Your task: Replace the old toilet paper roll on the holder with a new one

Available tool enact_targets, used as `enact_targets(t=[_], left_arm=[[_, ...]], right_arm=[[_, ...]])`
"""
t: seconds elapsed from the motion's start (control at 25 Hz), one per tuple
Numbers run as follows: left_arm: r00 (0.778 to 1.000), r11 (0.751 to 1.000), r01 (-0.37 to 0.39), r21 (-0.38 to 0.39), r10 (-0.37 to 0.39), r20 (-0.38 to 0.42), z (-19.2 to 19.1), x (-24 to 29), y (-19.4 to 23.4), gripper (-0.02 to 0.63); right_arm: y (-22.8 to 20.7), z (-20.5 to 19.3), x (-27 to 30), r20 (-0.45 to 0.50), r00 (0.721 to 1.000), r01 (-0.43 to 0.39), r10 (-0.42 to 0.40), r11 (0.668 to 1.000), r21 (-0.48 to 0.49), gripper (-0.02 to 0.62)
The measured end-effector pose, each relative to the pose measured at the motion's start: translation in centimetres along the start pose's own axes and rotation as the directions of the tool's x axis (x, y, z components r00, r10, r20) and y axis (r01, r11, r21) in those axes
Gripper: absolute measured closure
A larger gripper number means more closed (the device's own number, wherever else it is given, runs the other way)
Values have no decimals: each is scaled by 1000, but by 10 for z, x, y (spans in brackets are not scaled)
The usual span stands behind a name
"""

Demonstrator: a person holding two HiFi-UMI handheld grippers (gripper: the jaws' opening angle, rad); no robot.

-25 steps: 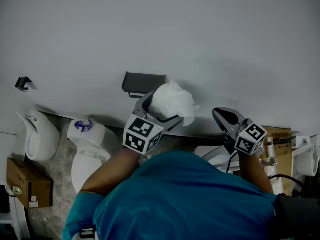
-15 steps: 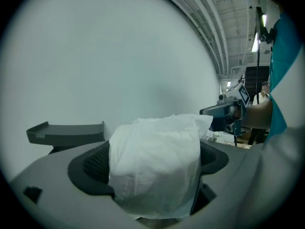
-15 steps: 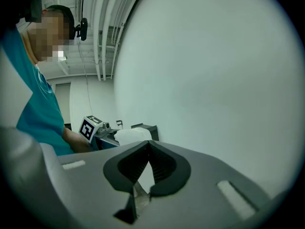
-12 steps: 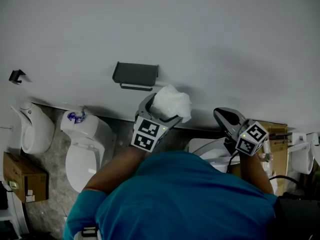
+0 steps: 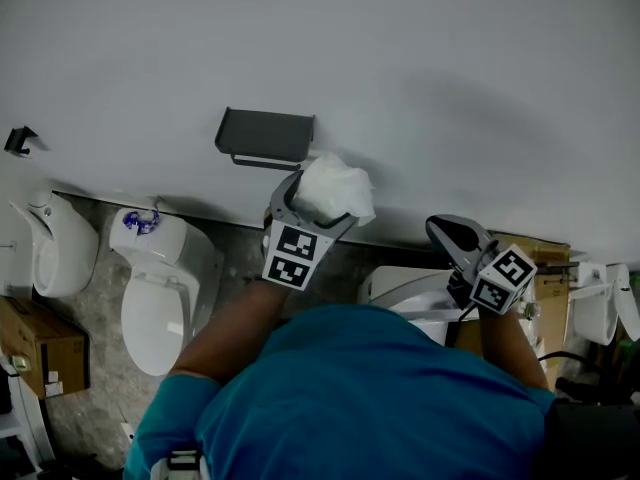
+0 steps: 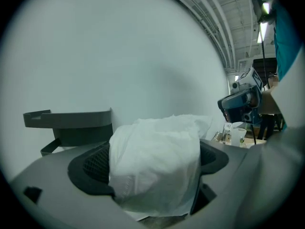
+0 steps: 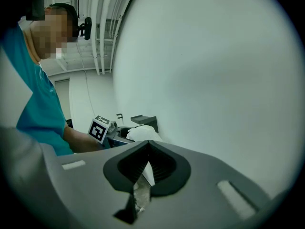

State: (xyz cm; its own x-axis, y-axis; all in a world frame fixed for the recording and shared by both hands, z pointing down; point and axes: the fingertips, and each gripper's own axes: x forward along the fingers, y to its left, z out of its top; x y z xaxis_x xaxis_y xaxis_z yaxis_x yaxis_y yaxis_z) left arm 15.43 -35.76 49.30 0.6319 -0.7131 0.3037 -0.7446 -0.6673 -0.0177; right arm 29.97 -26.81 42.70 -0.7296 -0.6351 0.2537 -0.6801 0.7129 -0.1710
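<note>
While still in left gripper point(image 5: 322, 196), roll point(image 5: 335, 183) slightly lower beside holder point(image 5: 264, 132)

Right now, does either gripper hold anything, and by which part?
The left gripper holds the paper roll, its jaws on the roll's two opposite sides. The right gripper is shut and holds nothing.

White toilet paper roll point(image 5: 335, 186). Dark grey holder point(image 5: 265, 131) on a pale grey wall point(image 5: 420, 58). Grey left claw point(image 5: 318, 196) and grey right claw point(image 5: 448, 232), both with black pads and black-and-white square markers. Teal shirt point(image 5: 370, 398). White toilet point(image 5: 155, 293). Mottled grey floor point(image 5: 100, 303). Brown cardboard box point(image 5: 40, 346).
</note>
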Motion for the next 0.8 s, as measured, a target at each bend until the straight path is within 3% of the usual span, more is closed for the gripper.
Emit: enact_targets(t=[0.8], left_arm=[[996,994,-85,-73,85,4,-8,-3,36,66]], right_arm=[[8,-12,21,-34,999,-32,32,999,1,592]])
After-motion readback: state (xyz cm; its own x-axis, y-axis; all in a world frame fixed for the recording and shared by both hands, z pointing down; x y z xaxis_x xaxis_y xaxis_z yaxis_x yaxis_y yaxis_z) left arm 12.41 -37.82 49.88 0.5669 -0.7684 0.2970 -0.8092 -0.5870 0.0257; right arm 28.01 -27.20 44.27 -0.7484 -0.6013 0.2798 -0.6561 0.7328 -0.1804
